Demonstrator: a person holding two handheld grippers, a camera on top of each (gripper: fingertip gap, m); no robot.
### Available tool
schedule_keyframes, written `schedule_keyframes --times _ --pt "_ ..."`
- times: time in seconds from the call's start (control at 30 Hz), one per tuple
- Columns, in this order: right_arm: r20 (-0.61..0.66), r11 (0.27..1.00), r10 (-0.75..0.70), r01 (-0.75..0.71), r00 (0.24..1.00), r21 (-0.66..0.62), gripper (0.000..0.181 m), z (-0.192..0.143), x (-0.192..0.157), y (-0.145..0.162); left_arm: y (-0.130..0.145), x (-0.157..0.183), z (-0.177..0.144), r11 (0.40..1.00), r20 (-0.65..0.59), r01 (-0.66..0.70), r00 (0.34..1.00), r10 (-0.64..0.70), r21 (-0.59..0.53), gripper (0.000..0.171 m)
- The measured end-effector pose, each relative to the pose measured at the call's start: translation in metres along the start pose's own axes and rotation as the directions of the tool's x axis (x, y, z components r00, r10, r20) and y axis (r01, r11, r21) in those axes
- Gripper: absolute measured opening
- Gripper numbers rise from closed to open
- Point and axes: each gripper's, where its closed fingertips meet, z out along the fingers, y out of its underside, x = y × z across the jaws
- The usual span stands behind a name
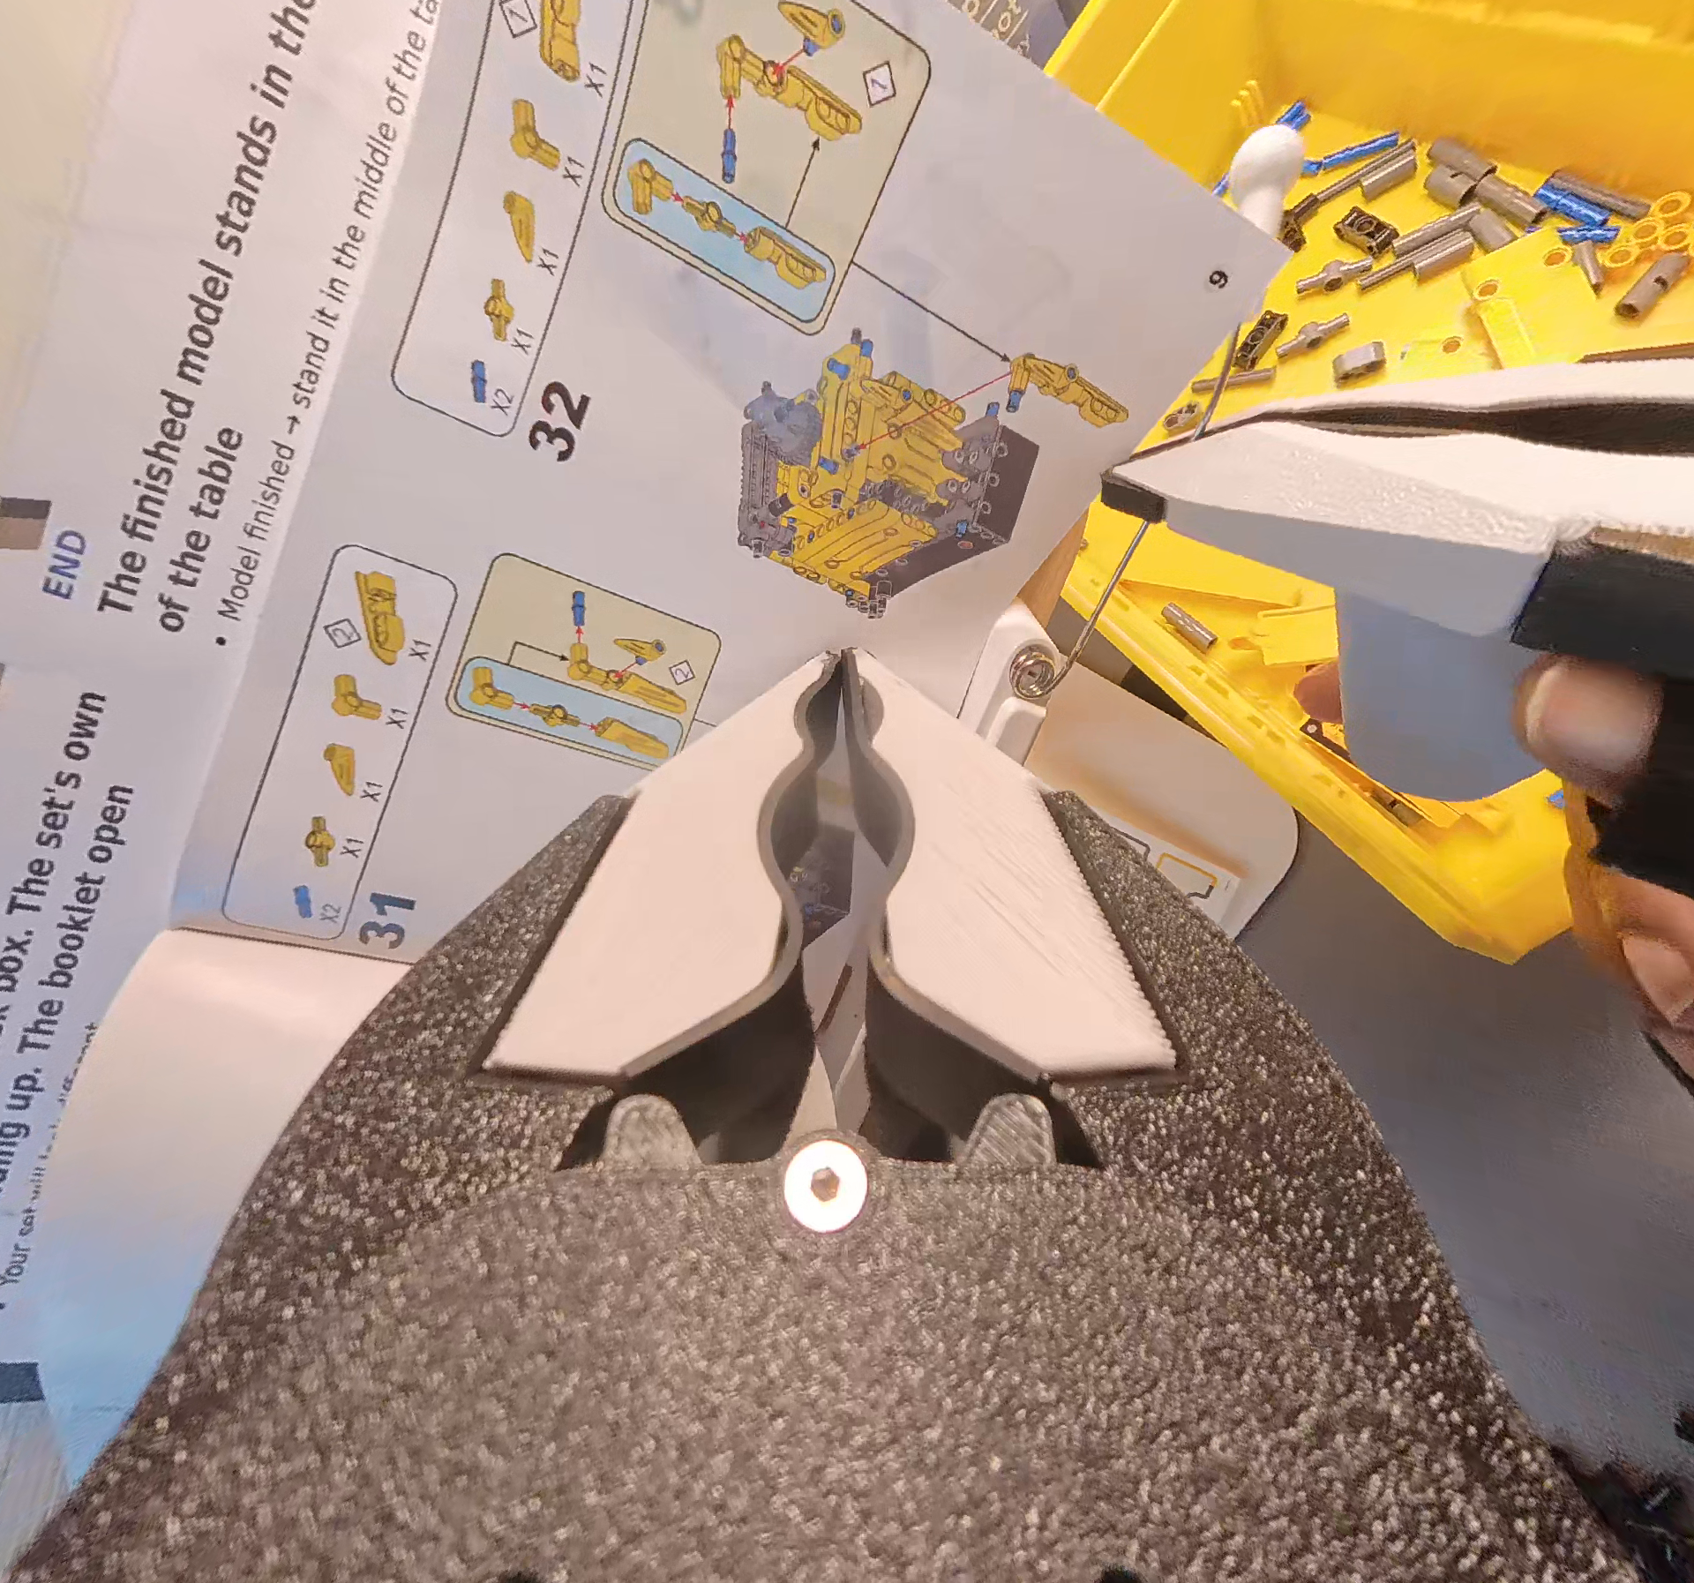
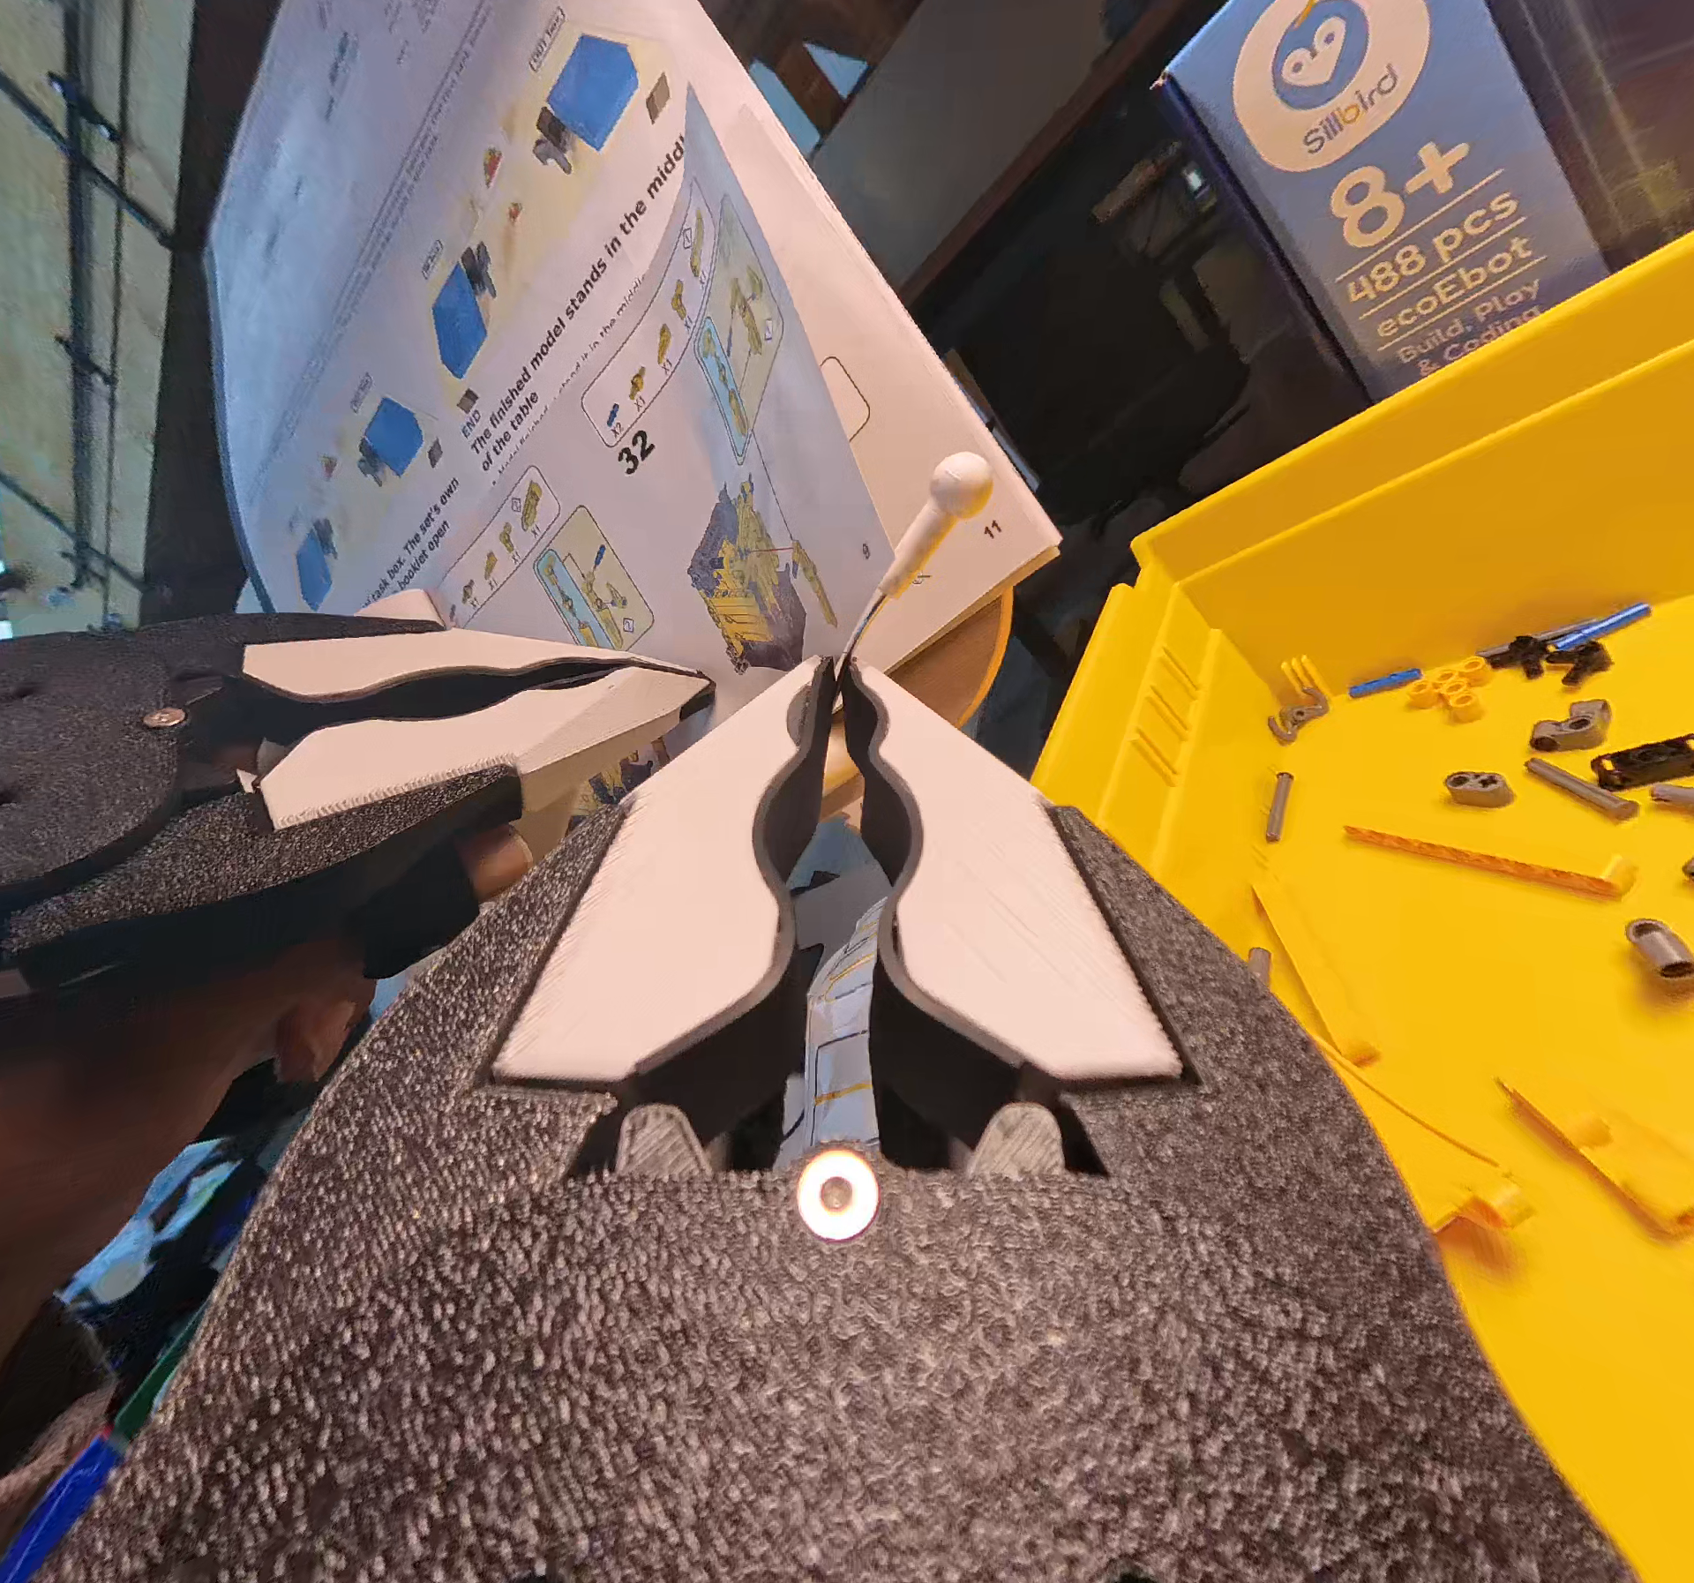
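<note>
Left tool [image 1: 841,654] clenched on the booklet page [image 1: 733,301] edge, thin and floppy, tear-prone; right tool [image 2: 836,663] clenched on stiff, springy wire arm [image 2: 862,622] of holder.

Warm bright light, wide-angle bending at edges — blurred margins, dim background

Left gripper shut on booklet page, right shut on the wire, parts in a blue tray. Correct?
No. The tray is yellow, not blue; right wrist view shows it. The left gripper is shut on the page, right gripper on the wire.
</note>
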Motion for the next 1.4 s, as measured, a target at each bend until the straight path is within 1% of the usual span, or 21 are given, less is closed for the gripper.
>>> schedule_keyframes --times 0.1,0.2,0.27,0.33,0.37,0.4,0.47,0.57,0.63,0.67,0.7,0.73,0.77,0.8,0.9,0.97,1.03,1.1,1.17,1.27,1.4 --pt "0.004 0.993 0.103 -0.103 0.995 0.048 0.0 -0.005 0.004 0.003 -0.001 0.0 0.001 1.0 -0.01 0.028 1.0 -0.028 0.008 0.0" --pt "0.027 0.989 0.107 -0.11 0.994 0.103 0.0 -0.009 0.001 0.003 0.0 0.0 0.0 0.999 -0.018 0.035 0.999 -0.035 0.004 0.0" --pt "0.029 0.992 -0.012 0.009 0.999 0.124 0.0 -0.009 -0.004 0.001 0.0 0.0 0.0 1.0 -0.008 0.023 1.0 -0.023 0.004 0.0" --pt "0.027 0.981 -0.176 0.173 0.984 0.083 0.0 -0.003 -0.008 -0.002 0.0 -0.001 0.0 1.0 -0.001 0.014 1.0 -0.014 0.011 0.0" --pt "0.039 0.961 -0.272 0.269 0.962 0.055 0.0 0.001 -0.011 -0.004 0.0 0.0 0.0 1.0 -0.004 0.016 1.0 -0.016 0.014 0.0" --pt "0.059 0.924 -0.382 0.381 0.922 0.027 0.0 0.005 -0.017 -0.006 0.0 0.0 0.0 1.0 -0.012 0.014 1.0 -0.014 0.017 0.0" --pt "0.125 0.807 -0.58 0.589 0.805 -0.048 0.0 0.016 -0.03 -0.003 0.0 0.002 -0.001 1.0 -0.032 0.003 0.999 -0.002 0.027 0.0" --pt "0.294 0.627 -0.706 0.761 0.644 -0.163 0.0 0.031 -0.047 0.014 0.001 0.006 -0.007 0.996 -0.058 -0.037 0.997 0.042 0.08 0.0" --pt "0.362 0.457 -0.792 0.871 0.491 -0.181 0.0 0.034 -0.052 0.026 0.011 -0.004 -0.022 0.992 0.007 -0.079 0.997 0.078 0.095 0.001" --pt "0.369 0.407 -0.815 0.895 0.446 -0.183 0.0 0.035 -0.052 0.028 0.016 -0.009 -0.034 0.989 0.04 -0.084 0.996 0.08 0.125 0.001" --pt "0.37 0.389 -0.823 0.903 0.43 -0.183 0.0 0.035 -0.052 0.029 0.024 -0.012 -0.045 0.987 0.052 -0.064 0.997 0.057 0.15 0.0" --pt "0.377 0.393 -0.819 0.902 0.432 -0.179 0.0 0.036 -0.053 0.03 0.035 -0.016 -0.056 0.986 0.056 -0.034 0.998 0.025 0.162 0.0" --pt "0.388 0.392 -0.816 0.904 0.428 -0.173 0.0 0.035 -0.054 0.033 0.049 -0.019 -0.063 0.986 0.063 -0.01 0.998 -0.001 0.165 0.0" --pt "0.399 0.375 -0.822 0.913 0.407 -0.158 0.0 0.034 -0.056 0.035 0.064 -0.025 -0.068 0.988 0.075 0.007 0.997 -0.019 0.152 0.0" --pt "0.456 0.291 -0.83 0.947 0.321 -0.138 0.001 0.031 -0.058 0.052 0.107 -0.043 -0.065 0.994 0.102 0.054 0.993 -0.063 0.091 0.0" --pt "0.47 0.221 -0.846 0.968 0.252 -0.122 0.002 0.028 -0.058 0.058 0.125 -0.051 -0.056 0.993 0.089 0.087 0.992 -0.094 0.073 0.0" --pt "0.482 0.192 -0.845 0.972 0.234 -0.135 0.002 0.026 -0.057 0.06 0.124 -0.052 -0.055 0.982 0.039 0.146 0.988 -0.151 0.122 0.0" --pt "0.482 0.133 -0.858 0.982 0.181 -0.132 0.002 0.027 -0.057 0.061 0.124 -0.052 -0.055 0.975 0.017 0.181 0.983 -0.185 0.125 0.0" --pt "0.487 0.08 -0.864 0.989 0.13 -0.123 0.002 0.027 -0.056 0.062 0.124 -0.052 -0.056 0.976 0.024 0.175 0.983 -0.18 0.13 0.0" --pt "0.525 0.025 -0.847 0.993 0.081 -0.113 0.002 0.023 -0.055 0.066 0.126 -0.051 -0.057 0.976 0.031 0.169 0.984 -0.175 0.135 0.0" --pt "0.524 -0.004 -0.85 0.993 0.059 -0.119 0.003 0.024 -0.055 0.066 0.129 -0.051 -0.058 0.973 0.026 0.189 0.981 -0.194 0.134 0.0"
